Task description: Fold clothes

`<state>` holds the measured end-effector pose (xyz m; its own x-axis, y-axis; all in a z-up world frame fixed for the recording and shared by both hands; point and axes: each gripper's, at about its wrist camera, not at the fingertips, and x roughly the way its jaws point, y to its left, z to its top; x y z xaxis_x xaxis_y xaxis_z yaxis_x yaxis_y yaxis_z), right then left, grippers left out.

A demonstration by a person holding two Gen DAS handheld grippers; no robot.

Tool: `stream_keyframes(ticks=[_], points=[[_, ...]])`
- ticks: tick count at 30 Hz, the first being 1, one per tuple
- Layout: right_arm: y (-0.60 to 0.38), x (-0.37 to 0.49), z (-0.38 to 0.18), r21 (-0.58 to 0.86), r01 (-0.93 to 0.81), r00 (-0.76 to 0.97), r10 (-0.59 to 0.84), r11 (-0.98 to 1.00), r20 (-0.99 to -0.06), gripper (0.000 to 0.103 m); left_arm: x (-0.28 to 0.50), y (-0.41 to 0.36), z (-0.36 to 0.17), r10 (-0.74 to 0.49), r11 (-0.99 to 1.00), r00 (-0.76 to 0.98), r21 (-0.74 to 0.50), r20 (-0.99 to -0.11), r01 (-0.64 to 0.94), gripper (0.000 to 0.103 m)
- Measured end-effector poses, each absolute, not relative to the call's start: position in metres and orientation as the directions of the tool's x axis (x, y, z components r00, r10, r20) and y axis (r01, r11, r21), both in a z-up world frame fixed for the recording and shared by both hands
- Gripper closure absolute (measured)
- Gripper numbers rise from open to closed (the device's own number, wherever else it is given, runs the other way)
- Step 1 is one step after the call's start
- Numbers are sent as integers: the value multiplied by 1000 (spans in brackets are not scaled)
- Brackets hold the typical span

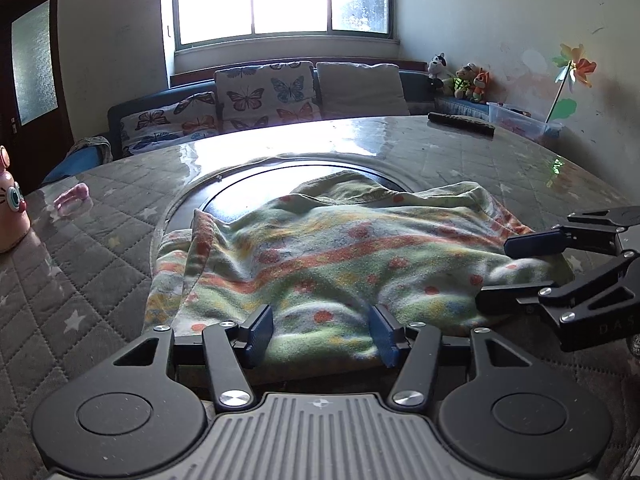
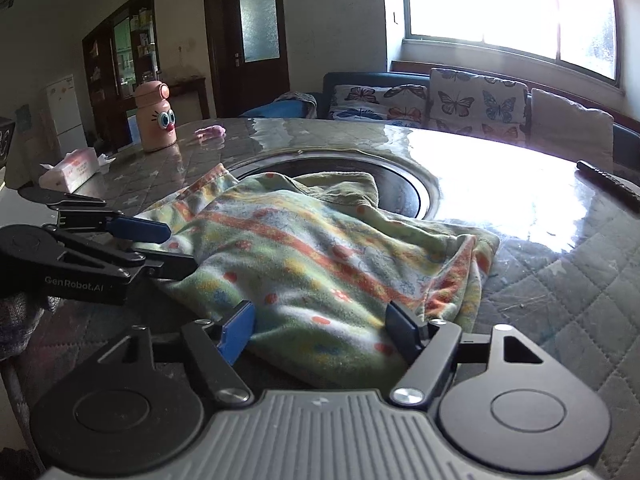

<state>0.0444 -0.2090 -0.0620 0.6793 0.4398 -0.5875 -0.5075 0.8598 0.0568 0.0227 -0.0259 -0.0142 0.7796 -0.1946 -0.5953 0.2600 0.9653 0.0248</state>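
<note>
On the quilted worktop (image 1: pixel 100 248), your left gripper (image 1: pixel 322 330) and right gripper (image 2: pixel 320 328) stand open astride the floral garment (image 1: pixel 340 256), holding nothing; a fold looks just laid, so regrip an edge next.

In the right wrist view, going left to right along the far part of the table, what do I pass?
Tissue pack → pink cartoon-face bottle → small pink item → dark round inset of the table → dark remote control at the right edge.
</note>
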Motion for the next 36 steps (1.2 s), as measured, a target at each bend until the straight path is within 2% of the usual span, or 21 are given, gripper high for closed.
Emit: stream_keyframes(ticks=[4,5,9,14,22,26,36], points=[[-206,44,-63,54,-520,671,446,852,-593,23,22,-25,-15,-193,966,785,27,-589,257,42],[-205,44,-63,54,-525,666,450,849,-594,18,23,-24,-15,-191,967,784,24,-591,254,41],[-202,44,-63,50,-540,656,457,840,-601,12,27,-21,-10,-176,972,782,20,-598,234,32],[-196,43,-65,29,-561,641,456,827,-617,0,29,-12,-5,-116,981,806,62,-581,186,21],[-190,40,-67,-16,-569,643,432,822,-633,0,35,0,-15,-97,989,795,29,-599,143,1],[-190,40,-67,-20,-569,643,430,822,-634,0,37,8,-18,-113,992,782,-27,-613,122,0],[-187,41,-68,-30,-569,646,424,822,-635,0,37,15,-3,-37,998,811,18,-583,59,0]])
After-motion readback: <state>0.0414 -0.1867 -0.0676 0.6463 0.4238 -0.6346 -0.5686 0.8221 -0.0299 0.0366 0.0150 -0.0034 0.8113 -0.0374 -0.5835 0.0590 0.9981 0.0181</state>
